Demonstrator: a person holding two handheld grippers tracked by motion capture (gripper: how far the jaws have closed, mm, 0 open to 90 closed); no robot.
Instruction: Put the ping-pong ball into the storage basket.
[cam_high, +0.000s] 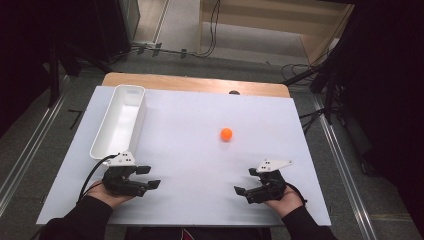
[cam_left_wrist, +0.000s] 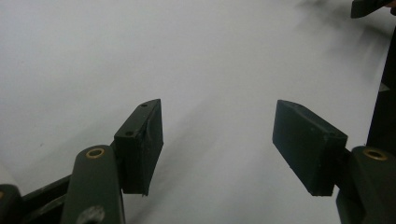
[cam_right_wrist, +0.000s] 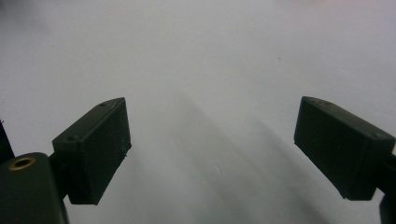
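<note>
A small orange ball (cam_high: 226, 133) lies on the white table sheet (cam_high: 200, 165), right of the middle. At the near left my left gripper (cam_high: 150, 176) rests low over the sheet, pointing right, its jaws apart with nothing between them (cam_left_wrist: 217, 140). At the near right my right gripper (cam_high: 245, 182) points left toward it, jaws also apart around bare sheet (cam_right_wrist: 212, 140). The ball sits well beyond both grippers, nearer the right one.
A long white bin (cam_high: 121, 120) stands along the left side of the sheet, just beyond my left gripper. A wooden table edge (cam_high: 195, 82) shows at the far side. Cables and stands lie on the floor around the table.
</note>
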